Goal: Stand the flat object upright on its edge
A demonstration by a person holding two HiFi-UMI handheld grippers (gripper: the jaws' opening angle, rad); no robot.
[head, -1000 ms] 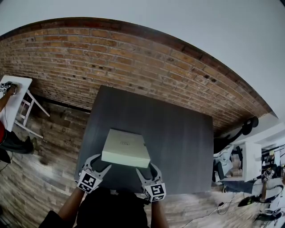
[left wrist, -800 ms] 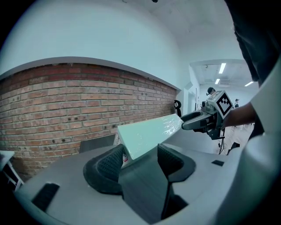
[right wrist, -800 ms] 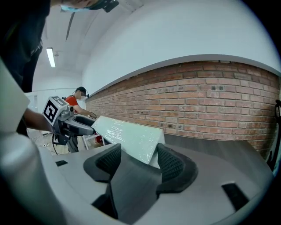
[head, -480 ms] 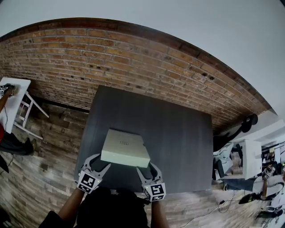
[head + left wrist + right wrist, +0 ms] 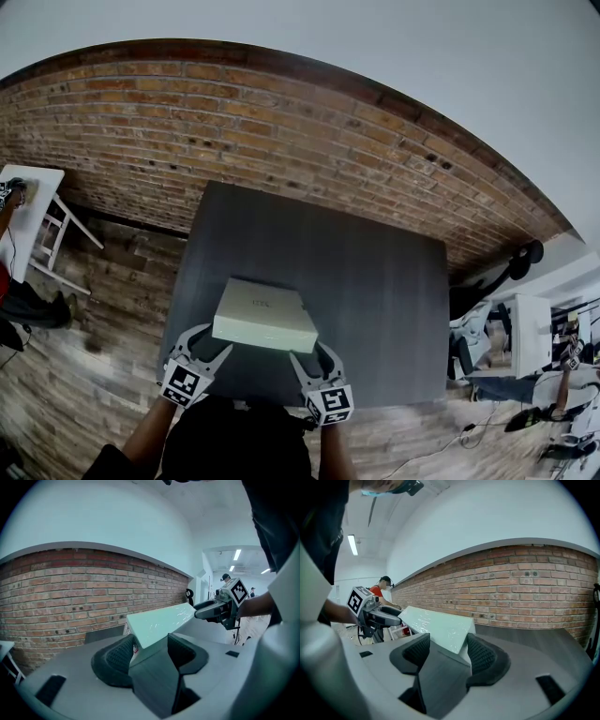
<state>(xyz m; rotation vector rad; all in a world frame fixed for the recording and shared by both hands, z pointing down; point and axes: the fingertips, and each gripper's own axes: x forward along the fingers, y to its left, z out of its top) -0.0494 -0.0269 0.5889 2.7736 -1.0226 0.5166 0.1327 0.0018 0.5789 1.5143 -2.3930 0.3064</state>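
Note:
A flat pale green box [image 5: 265, 314] hangs tilted over the near part of the dark table [image 5: 375, 272], its near edge raised. My left gripper [image 5: 214, 339] grips its near left corner and my right gripper [image 5: 311, 354] its near right corner. In the left gripper view the box [image 5: 161, 623] runs in between the ribbed pads [image 5: 117, 656] of the left gripper [image 5: 151, 652]. In the right gripper view the box corner [image 5: 438, 627] sits between the jaws of the right gripper [image 5: 447, 656], which have just been closing a little on it.
A brick wall [image 5: 281, 122] runs behind the table, and wooden floor [image 5: 84, 375] lies to the left. A white side table [image 5: 28, 202] stands at far left. Office furniture and cables [image 5: 525, 356] crowd the right. A person in red [image 5: 383, 588] is far off.
The box has tipped slightly, so its near side face shows more. Both grippers have stayed almost in place at its near corners.

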